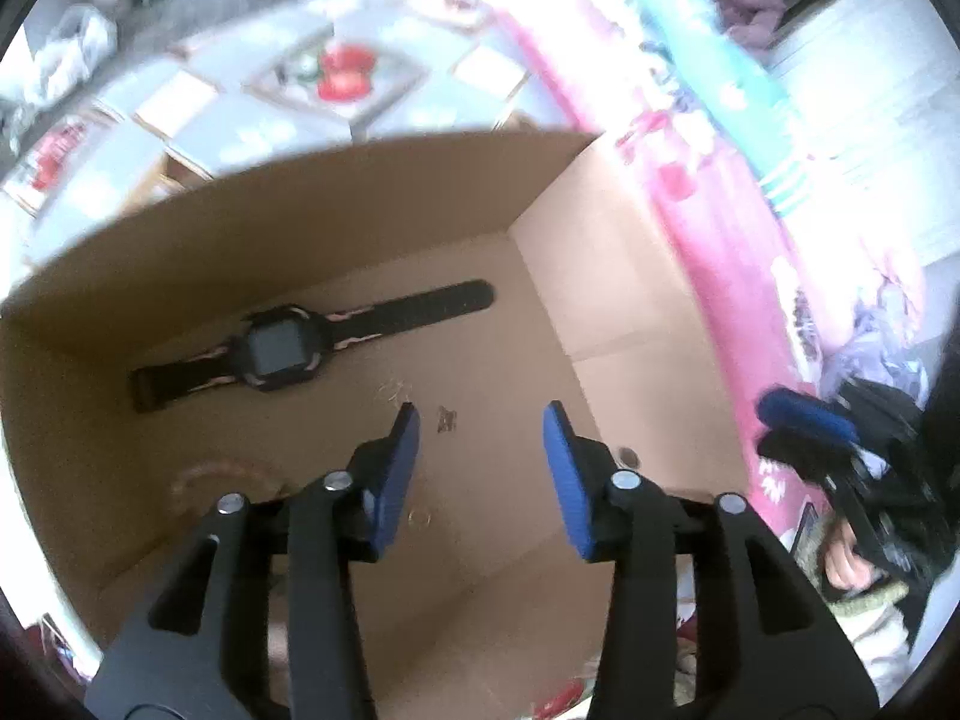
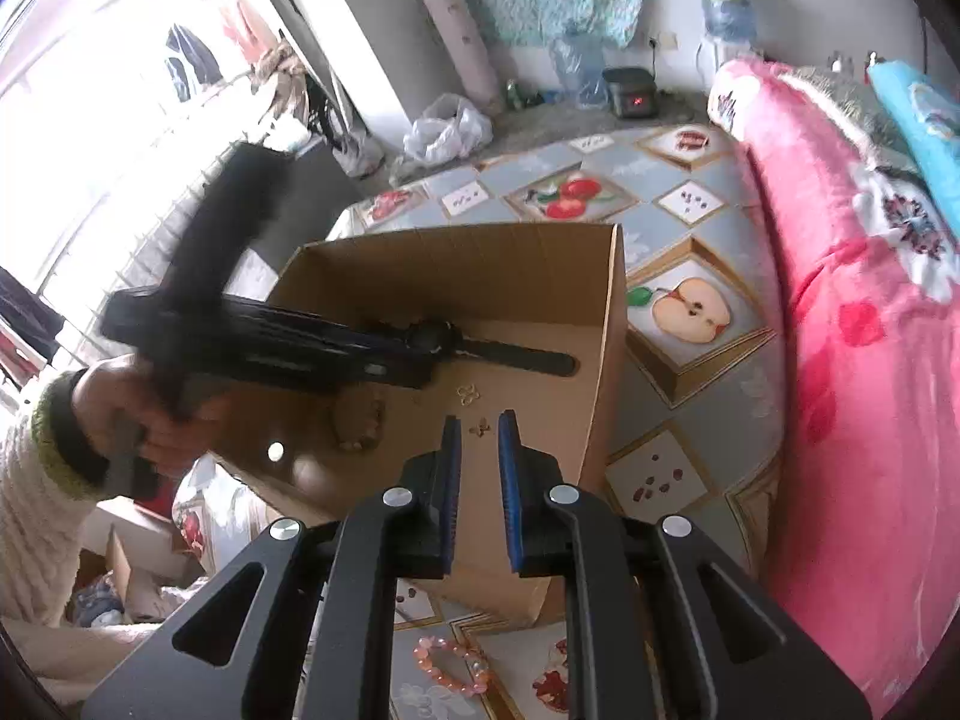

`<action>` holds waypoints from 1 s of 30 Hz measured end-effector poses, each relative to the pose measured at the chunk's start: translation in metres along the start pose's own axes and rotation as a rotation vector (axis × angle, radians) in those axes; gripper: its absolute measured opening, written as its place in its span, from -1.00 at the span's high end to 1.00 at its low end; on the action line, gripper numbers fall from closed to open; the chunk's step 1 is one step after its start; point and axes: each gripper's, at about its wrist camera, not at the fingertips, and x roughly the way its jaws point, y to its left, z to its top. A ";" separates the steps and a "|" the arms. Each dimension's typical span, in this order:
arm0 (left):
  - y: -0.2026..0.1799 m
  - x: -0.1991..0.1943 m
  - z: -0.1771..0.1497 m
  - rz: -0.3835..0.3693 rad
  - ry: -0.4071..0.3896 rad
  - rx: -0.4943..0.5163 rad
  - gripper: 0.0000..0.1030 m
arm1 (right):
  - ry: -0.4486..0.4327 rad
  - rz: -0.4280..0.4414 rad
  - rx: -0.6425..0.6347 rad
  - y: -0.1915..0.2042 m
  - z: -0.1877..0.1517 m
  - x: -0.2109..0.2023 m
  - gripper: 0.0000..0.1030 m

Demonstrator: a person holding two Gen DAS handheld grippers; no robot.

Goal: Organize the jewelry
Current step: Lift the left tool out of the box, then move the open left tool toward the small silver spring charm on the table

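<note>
- So, mid-sort: left hand-held gripper (image 1: 480,426) hangs inside the cardboard box (image 1: 630,276), fingers spread wide, nothing between them.
- Black smartwatch (image 1: 279,351) lies flat on box floor w/ small earrings (image 1: 445,419) just ahead of my left tips; a thin ring (image 1: 420,519) sits nearer the camera.
- Right hand-held gripper (image 2: 479,420) hovers above the box's near edge, narrow gap, empty.
- Pink bead bracelet (image 2: 447,663) is outside the box, on the fruit-print mat (image 2: 690,372) below my right gripper.
- Step, I judge: items mostly boxed, bracelet left.
- Next prob. calls for dropping the right gripper back & down, opening wider, pinching one side of the bead loop.
</note>
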 end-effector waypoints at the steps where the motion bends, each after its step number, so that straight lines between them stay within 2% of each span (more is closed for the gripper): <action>1: -0.002 -0.011 -0.006 0.002 -0.023 0.013 0.08 | -0.015 -0.005 0.000 0.002 -0.003 -0.005 0.74; 6: -0.015 -0.086 -0.062 0.003 -0.224 0.135 -0.12 | -0.077 -0.021 0.012 0.012 -0.024 -0.026 0.74; 10: -0.018 -0.130 -0.131 -0.003 -0.391 0.208 -0.25 | -0.122 0.015 0.007 0.022 -0.050 -0.037 0.74; 13: -0.015 -0.135 -0.178 -0.023 -0.454 0.219 -0.30 | -0.158 0.060 -0.023 0.038 -0.077 -0.043 0.73; 16: -0.011 -0.129 -0.222 -0.002 -0.502 0.221 -0.44 | -0.166 0.074 -0.051 0.056 -0.106 -0.035 0.48; 19: -0.002 -0.108 -0.249 0.000 -0.487 0.175 -0.46 | -0.129 0.104 -0.070 0.076 -0.133 -0.010 0.47; 20: 0.002 -0.095 -0.256 0.028 -0.469 0.154 -0.46 | -0.110 0.101 -0.082 0.083 -0.140 0.001 0.47; 22: 0.009 -0.073 -0.266 0.103 -0.438 0.128 -0.46 | -0.071 0.081 -0.107 0.096 -0.152 0.025 0.47; 23: 0.013 -0.057 -0.269 0.208 -0.406 0.120 -0.46 | -0.053 0.071 -0.127 0.102 -0.155 0.037 0.47; 24: 0.015 -0.048 -0.271 0.273 -0.381 0.122 -0.46 | -0.040 0.055 -0.144 0.107 -0.158 0.048 0.47; 26: 0.020 -0.031 -0.272 0.340 -0.350 0.129 -0.46 | -0.005 0.032 -0.172 0.115 -0.161 0.071 0.47; 30: 0.021 -0.018 -0.280 0.329 -0.325 0.125 -0.46 | 0.011 0.000 -0.202 0.124 -0.157 0.095 0.47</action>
